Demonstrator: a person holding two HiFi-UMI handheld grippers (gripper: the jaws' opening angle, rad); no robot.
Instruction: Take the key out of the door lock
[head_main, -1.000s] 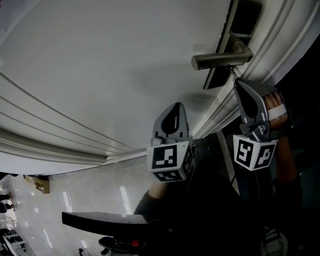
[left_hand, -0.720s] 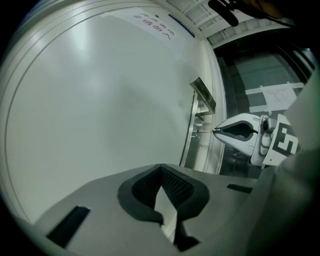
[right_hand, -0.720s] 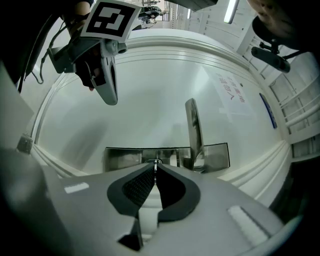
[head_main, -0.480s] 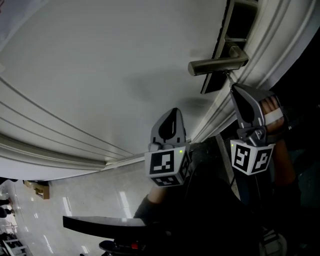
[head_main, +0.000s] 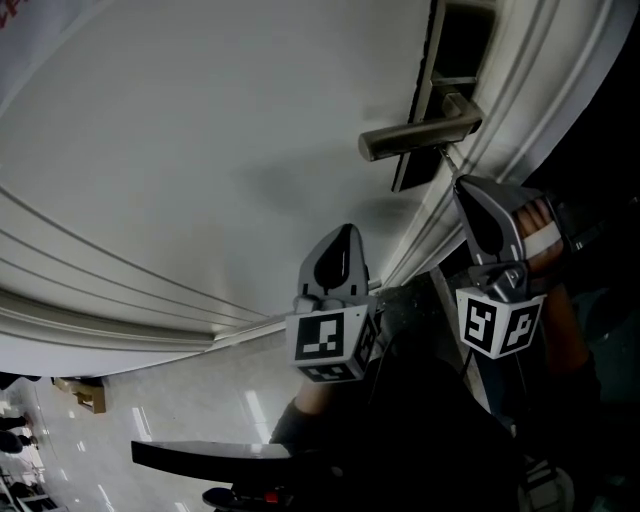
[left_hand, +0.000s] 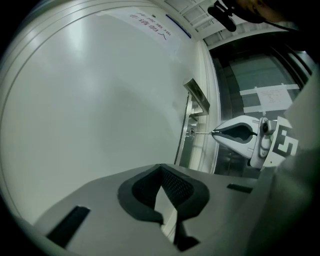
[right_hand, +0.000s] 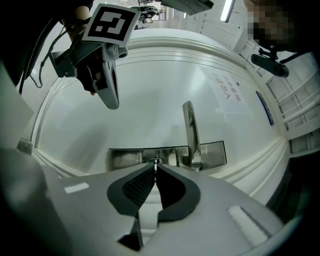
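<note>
Presently, the left claw (head_main: 343, 235) hangs off the door (head_main: 180, 140), jaws together, empty. Below the handle (head_main: 415, 133), the key (left_hand: 201, 133) appears still seated in the lock (left_hand: 190, 132), with the right claw (right_hand: 156, 166) clamped on its head. Withdrawal remains outstanding.

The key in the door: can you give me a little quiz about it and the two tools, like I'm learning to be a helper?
1. True or false: the left tool is shut and holds nothing.
2. Pick one. What is the right tool shut on? A) the lever handle B) the key C) nothing at all
3. Fill in the missing word: the door is the colour ____.

Key: 1 true. 2 B. 3 white.
</note>
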